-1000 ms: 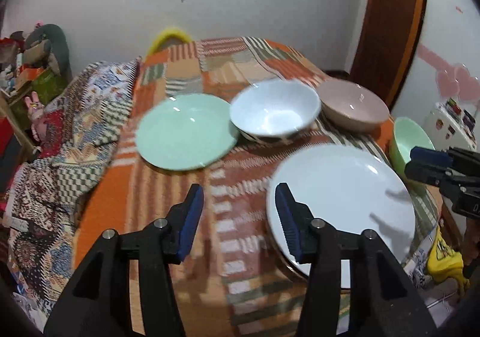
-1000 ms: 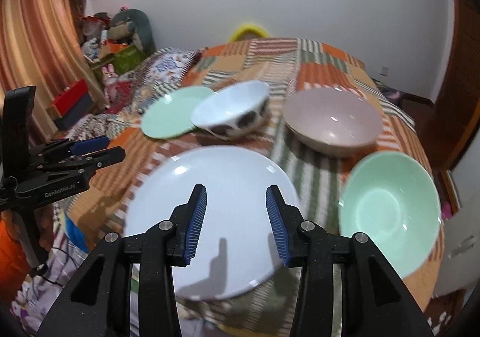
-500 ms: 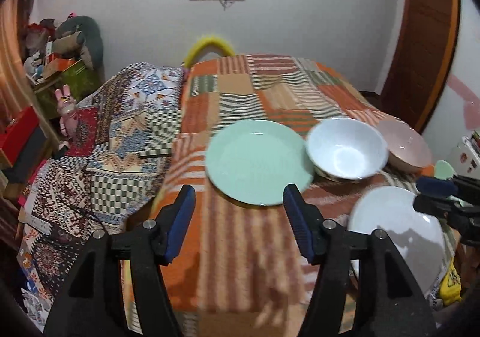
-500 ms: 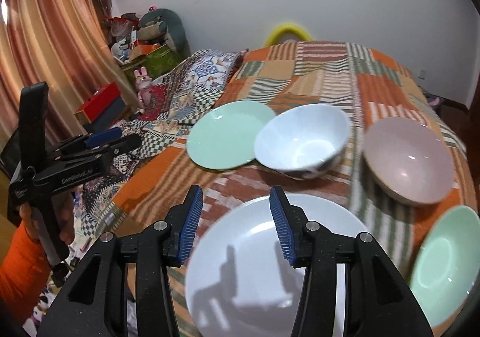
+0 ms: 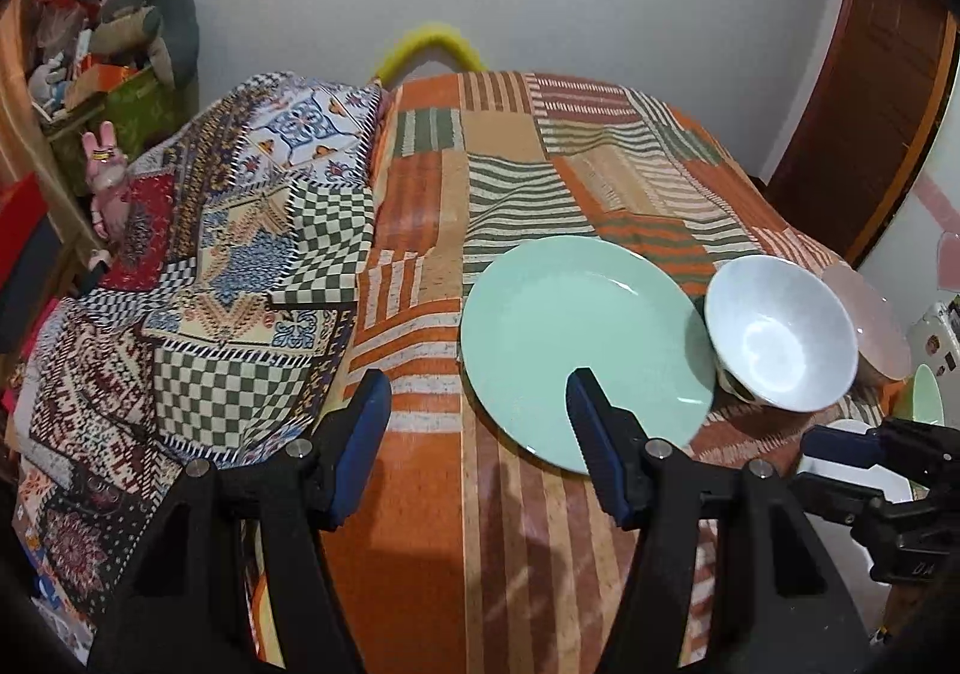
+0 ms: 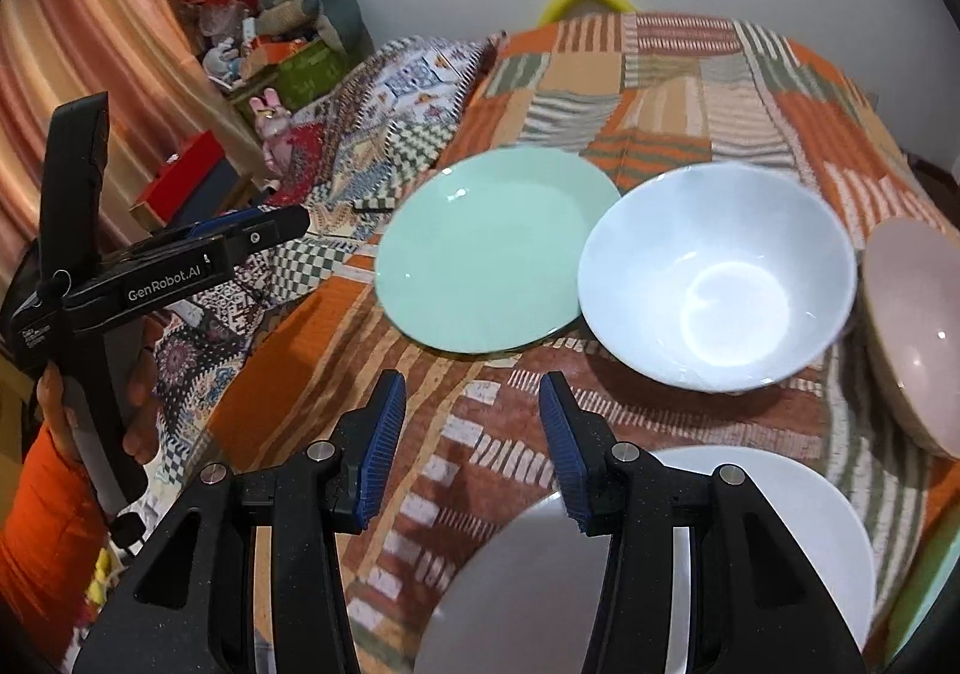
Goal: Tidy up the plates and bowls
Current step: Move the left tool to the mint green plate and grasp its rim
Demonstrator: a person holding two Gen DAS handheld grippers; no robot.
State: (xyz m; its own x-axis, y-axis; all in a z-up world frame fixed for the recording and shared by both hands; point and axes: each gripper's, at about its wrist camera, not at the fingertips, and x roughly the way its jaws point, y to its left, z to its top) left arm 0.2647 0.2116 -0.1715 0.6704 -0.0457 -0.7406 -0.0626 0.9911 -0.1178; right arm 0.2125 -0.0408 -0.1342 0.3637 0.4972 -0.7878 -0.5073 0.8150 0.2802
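Note:
A mint green plate (image 5: 585, 341) (image 6: 495, 248) lies on the striped cloth. A white bowl (image 5: 780, 332) (image 6: 717, 275) sits just right of it, then a pink bowl (image 5: 870, 329) (image 6: 915, 326). A white plate (image 6: 774, 542) lies near the front edge, under my right gripper's right finger. A green bowl's edge (image 5: 927, 398) shows at the far right. My left gripper (image 5: 477, 437) is open and empty, above the cloth at the green plate's near left edge. My right gripper (image 6: 471, 437) is open and empty, above the cloth in front of the green plate and white bowl.
The patchwork cloth (image 5: 540, 146) covers the table; a patterned blanket (image 5: 228, 278) hangs on its left side. A yellow chair back (image 5: 429, 44) stands behind. Boxes and toys (image 5: 102, 74) crowd the left wall. A wooden door (image 5: 870, 92) is at right.
Both grippers have swung left and pulled back, so the green plate and white bowl now sit ahead of them. The white plate has slid to the lower right of both views. Jaws stay open.

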